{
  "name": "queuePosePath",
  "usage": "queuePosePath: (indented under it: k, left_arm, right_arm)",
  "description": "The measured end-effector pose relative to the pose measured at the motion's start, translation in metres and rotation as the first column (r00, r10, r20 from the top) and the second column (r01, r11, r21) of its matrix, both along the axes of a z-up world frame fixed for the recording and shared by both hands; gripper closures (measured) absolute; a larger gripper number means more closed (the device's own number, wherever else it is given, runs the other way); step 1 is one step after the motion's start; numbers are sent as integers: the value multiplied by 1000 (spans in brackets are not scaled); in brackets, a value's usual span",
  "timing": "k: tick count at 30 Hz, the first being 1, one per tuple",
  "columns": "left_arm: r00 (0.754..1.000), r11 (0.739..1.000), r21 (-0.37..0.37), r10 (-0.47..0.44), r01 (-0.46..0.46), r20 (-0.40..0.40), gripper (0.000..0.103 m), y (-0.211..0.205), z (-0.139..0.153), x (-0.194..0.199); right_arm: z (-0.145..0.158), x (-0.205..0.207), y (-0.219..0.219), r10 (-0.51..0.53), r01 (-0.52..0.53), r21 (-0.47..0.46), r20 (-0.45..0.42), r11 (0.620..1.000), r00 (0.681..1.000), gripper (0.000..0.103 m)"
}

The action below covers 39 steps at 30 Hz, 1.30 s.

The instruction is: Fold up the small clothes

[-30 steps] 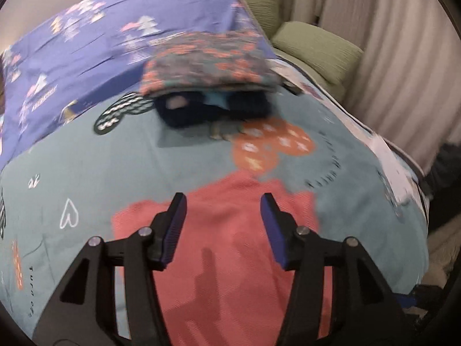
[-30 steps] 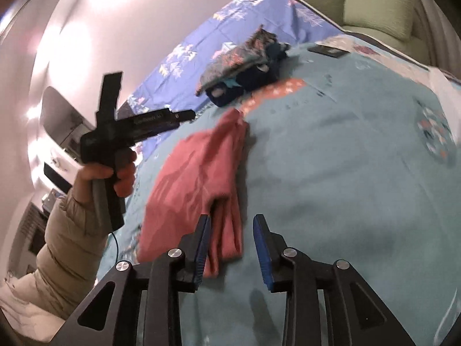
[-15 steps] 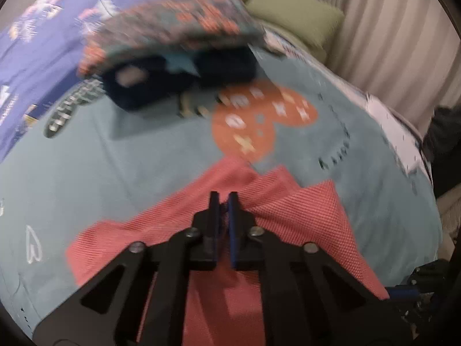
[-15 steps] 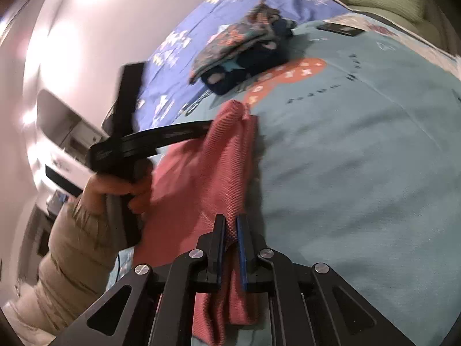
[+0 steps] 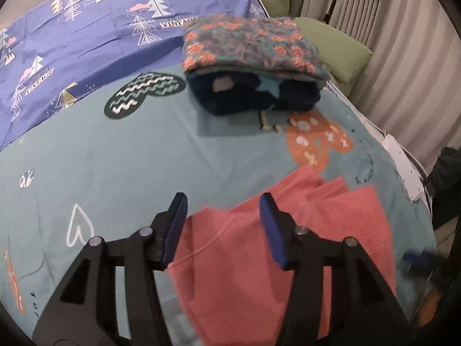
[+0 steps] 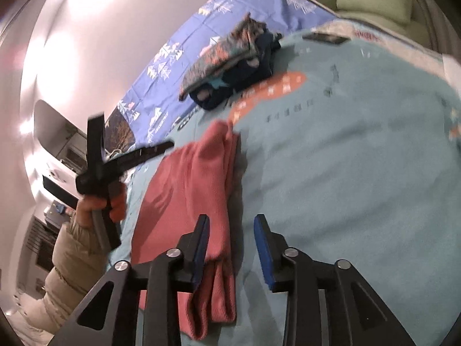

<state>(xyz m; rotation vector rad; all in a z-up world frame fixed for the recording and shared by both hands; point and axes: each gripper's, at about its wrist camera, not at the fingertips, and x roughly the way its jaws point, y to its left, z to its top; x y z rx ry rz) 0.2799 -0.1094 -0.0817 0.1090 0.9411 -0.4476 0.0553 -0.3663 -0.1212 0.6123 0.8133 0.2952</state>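
Note:
A coral-red knit garment (image 5: pixel 288 245) lies folded on the teal bedspread (image 5: pixel 144 155). My left gripper (image 5: pixel 222 219) hovers over its left part; the jaws are opening, and the cloth lies under them with no pad pressing on it. In the right wrist view the garment (image 6: pixel 187 190) forms a long narrow strip. My right gripper (image 6: pixel 232 242) hangs over its near end, also opening and gripping nothing. A hand (image 6: pixel 98 204) holds the left gripper (image 6: pixel 168 146) above the strip's far side.
Folded clothes are stacked farther up the bed, a floral piece (image 5: pixel 253 43) on top of navy ones (image 5: pixel 253 98). Behind them are a purple tree-print sheet (image 5: pixel 86 37), green cushions (image 5: pixel 340 46) and curtains (image 5: pixel 403 43). A white power strip (image 5: pixel 403 167) lies at the bed's right edge.
Both grippers stood open a second ago, were shut over the red cloth half a second ago, and stand open again. The left view has swung left, so the garment now sits lower right.

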Motion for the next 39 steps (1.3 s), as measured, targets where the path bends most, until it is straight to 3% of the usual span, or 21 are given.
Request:
queuePosePath:
  k: [4,5,7,9,11,12,13,15,20,22,23,24,26,27,28,29,31,33,34,36,39]
  left_arm:
    - [999,999,-29,25,-26,-46,47,17,-14,5]
    - [998,999,-42,16,-18,-54,53,18,-16,4]
    - [998,998,-57,-11,8,-59,84,19,-18,2]
    - [998,996,-90,3,-9,-68,94,21,-18,2]
    - [999,994,-96,46,-48,-24,95,26,-14,-5]
    - [998,995,-86,55,-55,-5,96,28,-13,-7]
    - [997,997,-44,72,-71,31,96,30,-14,-9]
    - [996,996,-40,85,-85,-4,97,43,-25,-3]
    - [997,980,-181,81,-82,-11,97,61,-17,-7]
    - [998,978,-198,67,-66,-2,96,59,-9,-12]
    - [999,978,-202,50,-48,6,89,57,-6,-16]
    - [999,980,-198,36,-35,1,72,54,-6,-17]
    - [999,986,-165,6,-12,-35,59,45,-16,-18]
    - [999,989,-144,2,-8,-38,63,41,-20,-18]
    - [999,993,-118,-3,-2,-34,75,37,-25,-19]
    - [1000,996,-90,2,-4,-17,101,34,-29,-19]
    - [1000,993,-119,20,-20,4,101,40,-29,-18]
    - [988,990,-26,137,-135,74,103,54,-32,-10]
    - [980,981,-9,193,-193,55,103,66,-38,-2]
    - [972,965,-120,230,-233,-41,103,90,-44,2]
    - [984,965,-192,179,-180,-24,102,98,-30,-17]
  right_arm:
    - [16,37,5,57,-57,-64,6,996,998,64]
    - [19,45,8,70,-69,-79,7,994,998,63]
    - [23,71,16,112,-112,-89,0,990,994,61]
    - [21,93,21,134,-135,-75,-23,988,991,57]
    - [15,115,30,142,-146,-84,-47,986,989,60]
    - [10,126,36,108,-119,-153,-76,981,991,73]
    - [4,136,39,54,-76,-250,-94,965,994,78]
    - [-10,148,37,-31,-6,-347,-102,938,994,79]
    - [-4,136,13,-9,-2,-176,-61,984,998,78]
    - [5,129,9,19,-24,-125,-42,992,999,77]
    - [9,126,9,42,-45,-99,-35,994,999,75]
    - [12,125,12,81,-83,-65,-30,994,996,69]
    - [14,131,21,139,-141,-34,-42,989,989,64]
    - [12,135,27,156,-159,-44,-53,986,986,67]
    - [11,139,34,160,-165,-72,-64,984,985,78]
    - [9,144,40,157,-164,-118,-67,979,985,98]
    - [8,152,48,105,-113,-218,-50,969,993,99]
    - [1,159,47,53,-60,-325,-29,944,998,99]
    - [-7,163,46,23,-36,-377,-39,926,999,99]
    - [-18,166,36,15,-33,-321,-56,946,998,98]
    - [-6,153,13,3,-7,-192,-22,981,1000,95]
